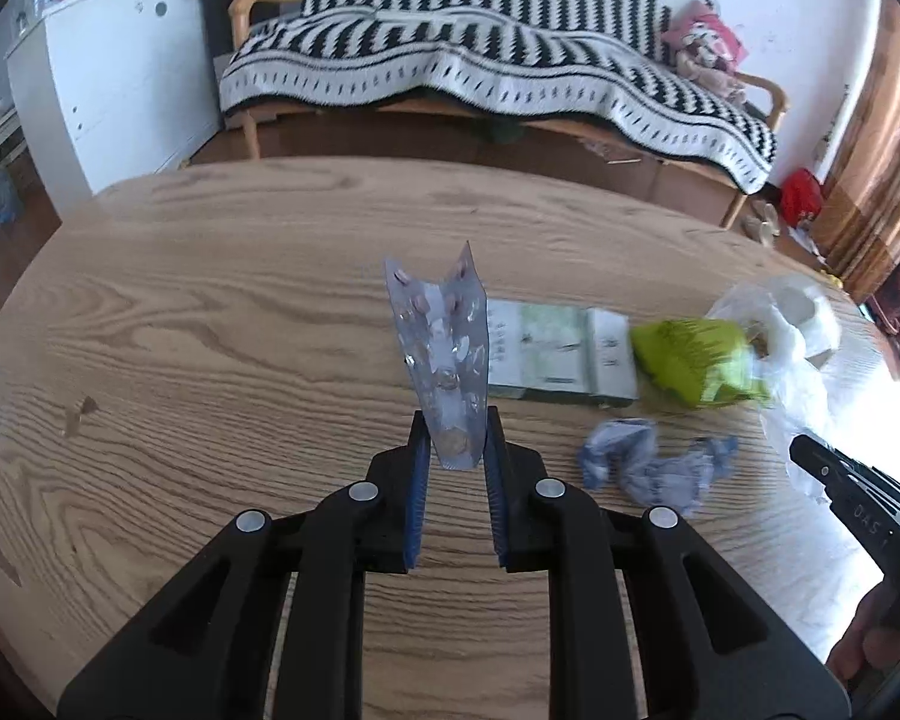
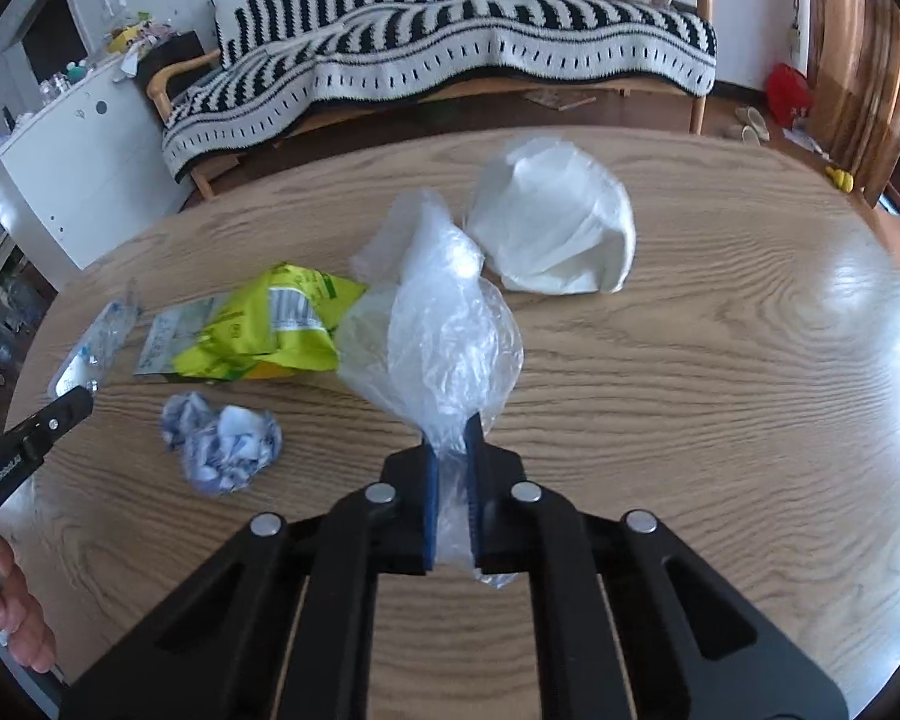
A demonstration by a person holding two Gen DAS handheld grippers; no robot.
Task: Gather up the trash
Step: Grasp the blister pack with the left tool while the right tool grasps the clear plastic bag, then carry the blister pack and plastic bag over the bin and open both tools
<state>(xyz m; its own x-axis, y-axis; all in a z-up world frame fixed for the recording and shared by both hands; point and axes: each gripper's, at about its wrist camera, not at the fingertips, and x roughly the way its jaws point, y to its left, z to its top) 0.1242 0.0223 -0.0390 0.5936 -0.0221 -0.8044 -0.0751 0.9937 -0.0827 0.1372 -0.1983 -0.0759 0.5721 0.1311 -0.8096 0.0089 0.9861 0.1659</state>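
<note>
A round wooden table [image 1: 210,312] with pale grain carried the litter. The right gripper [image 2: 453,438] pinched a clear crinkled plastic bag [image 2: 444,324], which stood up over the tabletop, a white crumpled bag [image 2: 558,228] just beyond it. Left of it lay a yellow-green foil wrapper [image 2: 270,330] on a flat printed packet [image 1: 546,354], with a blue-white crumpled paper wad [image 2: 222,444] nearer. The left gripper [image 1: 457,438] clamped a silvery bent blister pack [image 1: 444,354], held upright.

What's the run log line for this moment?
left gripper: shut on blister pack | right gripper: shut on plastic bag
</note>
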